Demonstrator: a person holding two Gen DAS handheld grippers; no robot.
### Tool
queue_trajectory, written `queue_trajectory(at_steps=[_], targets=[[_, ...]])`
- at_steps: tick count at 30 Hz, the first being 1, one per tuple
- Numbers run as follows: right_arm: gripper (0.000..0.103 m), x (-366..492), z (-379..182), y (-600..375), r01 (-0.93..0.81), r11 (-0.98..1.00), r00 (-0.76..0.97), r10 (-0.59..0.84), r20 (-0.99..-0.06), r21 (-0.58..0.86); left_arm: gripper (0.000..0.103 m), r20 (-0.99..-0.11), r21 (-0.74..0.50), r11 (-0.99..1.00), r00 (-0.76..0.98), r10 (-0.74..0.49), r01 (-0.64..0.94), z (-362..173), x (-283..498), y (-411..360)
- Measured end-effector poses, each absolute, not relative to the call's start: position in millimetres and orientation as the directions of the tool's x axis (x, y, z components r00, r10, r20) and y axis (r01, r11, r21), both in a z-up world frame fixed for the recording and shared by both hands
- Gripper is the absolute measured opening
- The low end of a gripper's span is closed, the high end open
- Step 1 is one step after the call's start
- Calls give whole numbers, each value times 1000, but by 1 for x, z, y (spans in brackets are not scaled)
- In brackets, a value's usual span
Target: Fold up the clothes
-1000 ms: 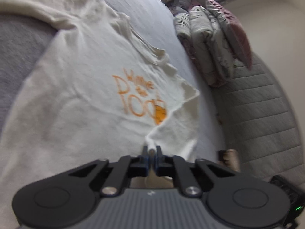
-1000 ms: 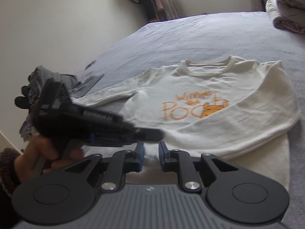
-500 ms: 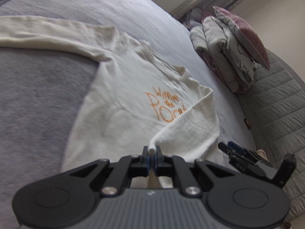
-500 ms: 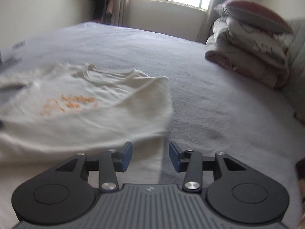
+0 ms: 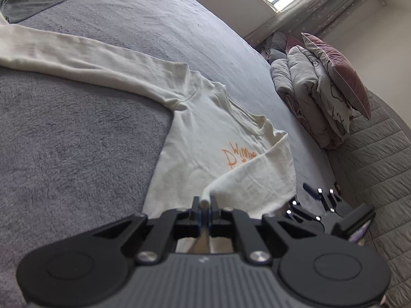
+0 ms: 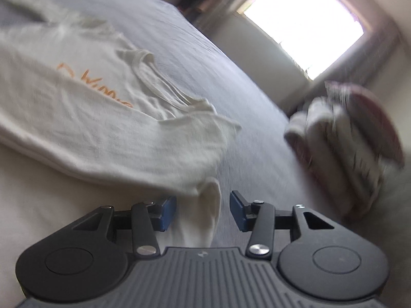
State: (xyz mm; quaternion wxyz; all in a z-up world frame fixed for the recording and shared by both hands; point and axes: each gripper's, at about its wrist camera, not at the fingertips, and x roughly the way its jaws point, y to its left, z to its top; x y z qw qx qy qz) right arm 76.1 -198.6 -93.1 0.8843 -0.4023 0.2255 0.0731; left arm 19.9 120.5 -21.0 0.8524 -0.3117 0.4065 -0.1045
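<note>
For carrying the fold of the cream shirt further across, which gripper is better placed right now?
Probably the left gripper: it is shut on a pinch of the cream shirt. The right gripper is open, with a fold of cloth between its pads, ungripped.

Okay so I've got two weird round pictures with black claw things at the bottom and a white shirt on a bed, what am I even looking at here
Those claws are hand-held grippers, one in each of a person's hands, each with a wide-angle camera looking along its two fingers. One picture comes from each gripper.

In the left view, the left gripper is shut on a pinch of the cream long-sleeved shirt, lifting that bit of fabric. The shirt, with orange lettering, lies on a grey bed; one sleeve stretches out flat. The other gripper shows at the lower right.

In the blurry right view, the right gripper is open, a fold of the shirt lying between its fingers without being pinched. Folded bedding and a pink pillow are stacked by the window.
</note>
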Motion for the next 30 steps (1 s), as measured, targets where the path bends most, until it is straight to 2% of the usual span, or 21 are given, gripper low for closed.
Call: queue_trajectory(at_steps=[2,4,5,6,11,14,18,20,21,23,26,30], targets=[[46,76,-95,-195,-296,636,905,-52,-423,-713,4,-633,-613,787,643,-432,-75,-21,20,120],[34,75,-92,-199,-265,637,920,-59,-389,-723,4,-637,-609,790,638,-432,-72,-22,19,119],[17,75,-89,-202,-250,648,923,-64,-379,-719,4,-638,-607,792,636,-434,-69,-21,19,119],[13,76,-85,-207,-236,663,925,-71,-374,-710,4,-638,-607,792,633,-437,-64,-21,18,118],[10,82,-76,-229,-205,696,916,-112,-386,-688,5,-644,-611,791,589,-488,-14,-26,11,104],[0,88,-79,-246,-199,720,892,-148,-427,-665,5,-682,-563,826,554,-478,21,-35,6,88],[0,98,-87,-270,-185,771,846,-192,-498,-610,5,-706,-527,848,527,-473,54,-44,1,77],[1,102,-79,-280,-160,808,840,-190,-508,-567,10,-700,-530,846,532,-476,59,-42,2,81],[4,104,-73,-284,-148,830,840,-181,-512,-537,13,-695,-529,847,544,-470,55,-39,3,85],[9,107,-61,-293,-127,875,843,-153,-515,-468,26,-684,-511,858,578,-445,56,-32,4,91],[19,121,-44,-303,-113,943,845,-74,-530,-312,31,-649,-467,880,640,-411,92,-19,8,95],[33,149,-28,-306,-122,990,845,64,-531,-74,34,-581,-448,860,653,-487,243,-9,16,82]])
